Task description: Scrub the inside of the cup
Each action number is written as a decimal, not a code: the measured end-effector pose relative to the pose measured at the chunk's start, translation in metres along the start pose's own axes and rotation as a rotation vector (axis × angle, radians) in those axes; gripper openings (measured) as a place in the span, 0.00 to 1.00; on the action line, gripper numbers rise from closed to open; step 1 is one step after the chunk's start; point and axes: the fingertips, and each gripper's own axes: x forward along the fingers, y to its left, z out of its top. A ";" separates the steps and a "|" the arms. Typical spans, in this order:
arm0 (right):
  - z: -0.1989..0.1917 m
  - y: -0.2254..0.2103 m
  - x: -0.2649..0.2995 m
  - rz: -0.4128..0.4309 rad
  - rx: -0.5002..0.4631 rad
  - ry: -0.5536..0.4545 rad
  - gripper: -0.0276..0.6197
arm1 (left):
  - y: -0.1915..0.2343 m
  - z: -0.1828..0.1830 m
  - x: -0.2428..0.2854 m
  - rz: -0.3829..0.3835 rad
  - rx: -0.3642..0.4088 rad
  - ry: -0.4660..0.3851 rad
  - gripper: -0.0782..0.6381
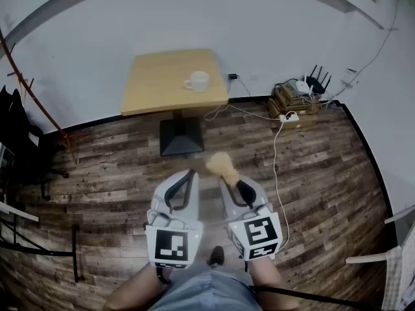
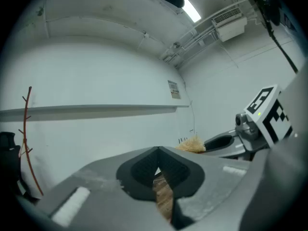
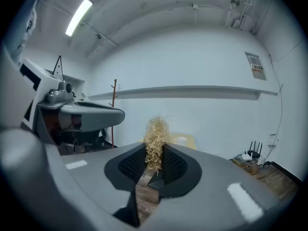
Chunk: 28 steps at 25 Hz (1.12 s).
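- Currently the white cup point(image 1: 198, 81) stands upright on the small wooden surface point(image 1: 152, 86), right of the surface's middle, handle toward its left edge.
- Both grippers are well short of the surface, over the plank floor point(image 1: 311, 173) on its near side, with nothing touching the cup.
- Right gripper point(image 1: 233, 185): fingers point(image 3: 130, 165) are clamped on a straw-coloured fibre scrubber point(image 1: 222, 166). The bristly tuft sticks out past the tips toward the surface; the right gripper view shows the pads pressing on its lower part.
- Left gripper point(image 1: 188, 177): fingers point(image 2: 144, 170) are closed together, tips meeting, nothing between them — empty. It sits just beside the right gripper, on the side farther from the cup.
- Router point(image 1: 316, 83) and power strip point(image 1: 289, 116) lie on the floor right of the surface, by the wall point(image 1: 259, 24).
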 end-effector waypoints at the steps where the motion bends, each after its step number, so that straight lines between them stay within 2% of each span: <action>1: -0.001 -0.003 -0.001 -0.001 0.002 0.001 0.15 | -0.002 0.001 0.001 -0.001 0.008 0.003 0.14; 5: -0.004 -0.015 -0.008 0.002 0.006 -0.003 0.15 | -0.015 0.002 0.008 0.001 0.009 0.009 0.14; 8: -0.008 -0.024 -0.013 0.005 0.015 -0.003 0.15 | -0.024 0.002 0.013 -0.007 0.040 0.015 0.14; 11: -0.008 -0.034 -0.017 0.015 0.014 -0.010 0.15 | -0.033 0.004 0.018 0.007 0.015 0.017 0.14; 17: -0.012 -0.055 -0.023 0.059 0.056 -0.021 0.16 | -0.047 0.004 0.032 0.037 0.030 0.028 0.14; 28: -0.032 -0.059 0.008 0.111 0.090 0.024 0.16 | -0.024 -0.020 0.052 0.088 0.007 0.097 0.14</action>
